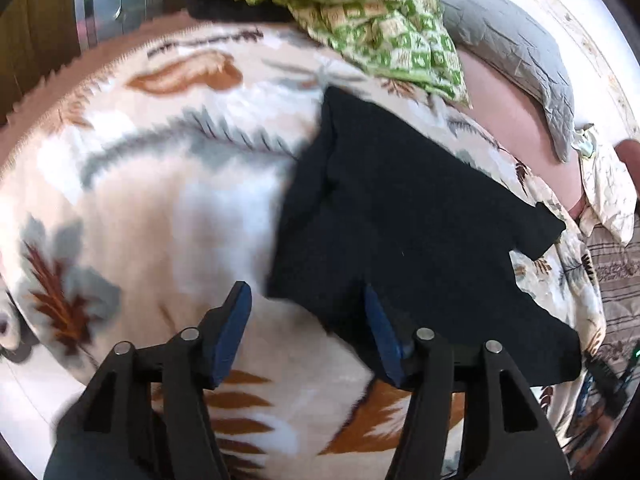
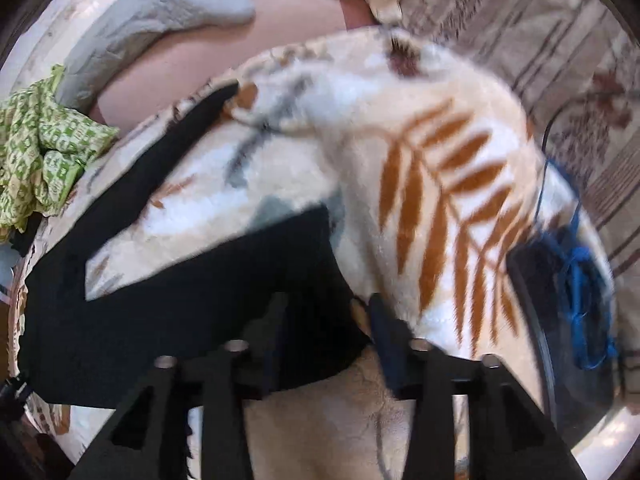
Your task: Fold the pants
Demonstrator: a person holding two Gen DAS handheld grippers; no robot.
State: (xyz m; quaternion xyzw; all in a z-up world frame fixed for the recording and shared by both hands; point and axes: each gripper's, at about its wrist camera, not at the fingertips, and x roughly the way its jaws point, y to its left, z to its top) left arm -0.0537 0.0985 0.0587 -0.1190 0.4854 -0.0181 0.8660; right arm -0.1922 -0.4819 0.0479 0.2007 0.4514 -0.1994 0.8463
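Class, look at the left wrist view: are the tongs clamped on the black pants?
No: the left tongs stand open, with only an edge of the black pants reaching into the gap, unpinched.

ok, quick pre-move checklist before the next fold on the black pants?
1. Left gripper clear of cloth: ok, jaws apart, nothing between them, pants edge beside the right finger.
2. Right gripper clear of cloth: cannot tell, jaws apart but dark cloth lies right at the fingers.
3. Black pants flat on the blanket: ok, no big bunching.
4. Legs aligned: not ok, one strip splays away from the main panel.
5. Green patterned cloth off the pants: ok, apart at the far edge.
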